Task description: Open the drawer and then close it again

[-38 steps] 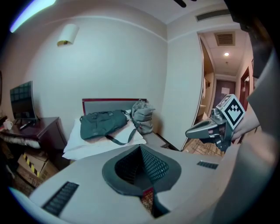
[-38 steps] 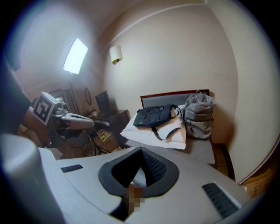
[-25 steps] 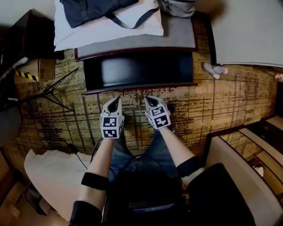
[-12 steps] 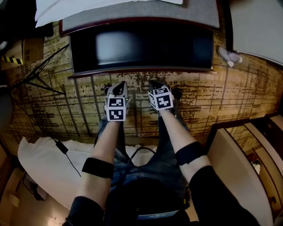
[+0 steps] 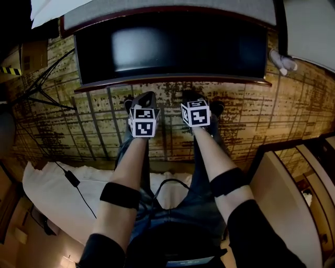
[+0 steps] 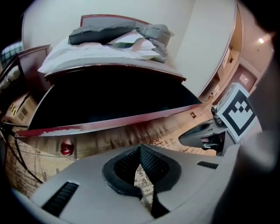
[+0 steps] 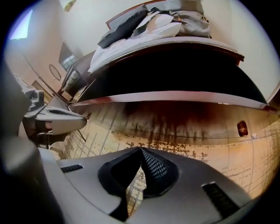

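Since a second ago both my grippers have sunk toward the carpet (image 5: pixel 293 115), and the open drawer fills more of the head view. I count one bed (image 5: pixel 209 9), which carries one white pillow (image 6: pixel 65 59), one dark bag (image 6: pixel 100 34) and one grey bag (image 6: pixel 155 33). Under it there is one wide drawer (image 5: pixel 172 85). It looks pulled out, with its dark inside showing, and its front rim lies just ahead of my two grippers. The left gripper (image 5: pixel 148 96) and the right gripper (image 5: pixel 189 96) are both clenched with nothing between the jaws, and they hang side by side near the rim without touching it. I think the risk is in the push: the rim is thin, so a closed tip can slip over it into the drawer. If one gripper pushes harder than the other, such a wide drawer may turn a little and jam. Below the rim I count two small red round parts, a left one (image 6: pixel 66 148) and a right one (image 7: pixel 241 127). I cannot tell what they are.
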